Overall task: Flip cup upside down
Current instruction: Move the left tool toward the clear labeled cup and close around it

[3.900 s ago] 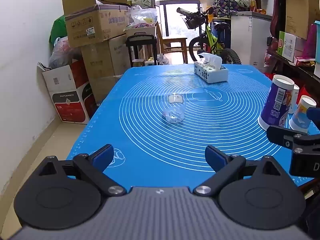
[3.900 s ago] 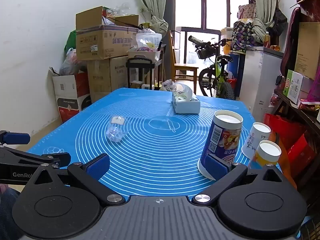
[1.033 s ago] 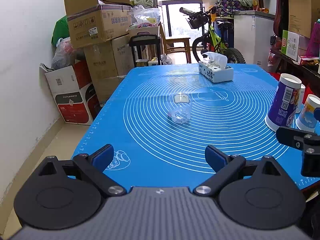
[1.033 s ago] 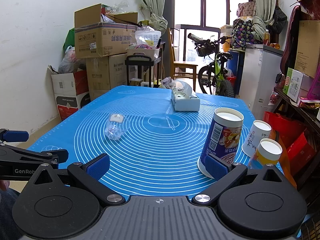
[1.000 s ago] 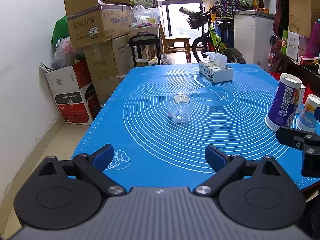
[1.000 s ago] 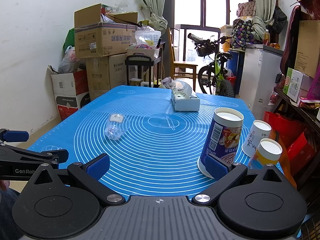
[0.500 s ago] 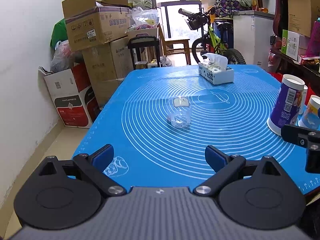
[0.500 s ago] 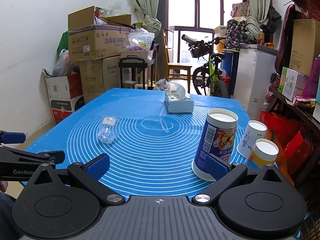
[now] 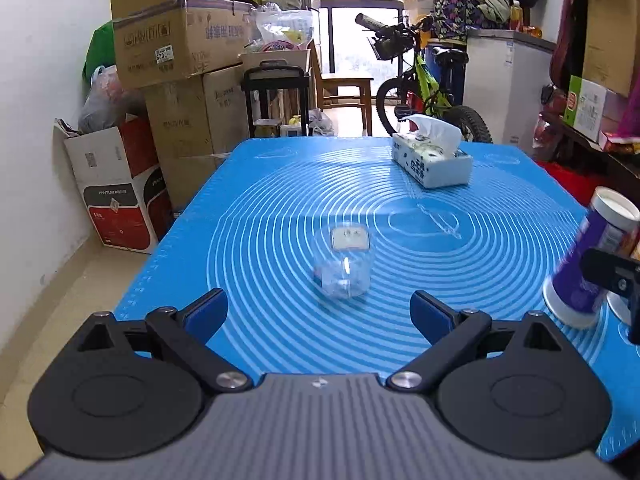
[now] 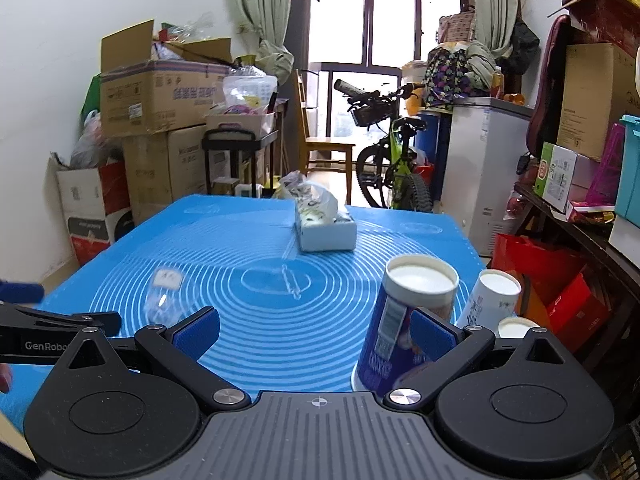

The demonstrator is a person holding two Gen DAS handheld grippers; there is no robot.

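- Both grippers had advanced over the table since the earlier frames: the clear plastic cup (image 9: 343, 266) sat larger and lower in the left wrist view, and the tall purple-labelled paper canister (image 10: 404, 320) had closed in on the right wrist view.
- Left gripper (image 9: 319, 312) was held with its blue-padded fingers spread wide apart, nothing between them, aimed at the cup just ahead.
- Right gripper (image 10: 316, 334) likewise stood with fingers wide apart and empty; its right pad overlapped the canister in view, contact could not be confirmed.
- The cup lay on its side on the blue silicone mat with white concentric rings (image 9: 460, 280), left of the mat's centre, a white label facing up. It appeared blurred in the right wrist view (image 10: 163, 296).
- A white tissue box (image 9: 431, 160) stood toward the far end of the mat, well apart from the cup.
- Two smaller white paper cups (image 10: 490, 300) stood beside the canister at the right edge.
- Stacked cardboard boxes (image 10: 160, 100) and a green bicycle (image 10: 394, 160) stood beyond the table.
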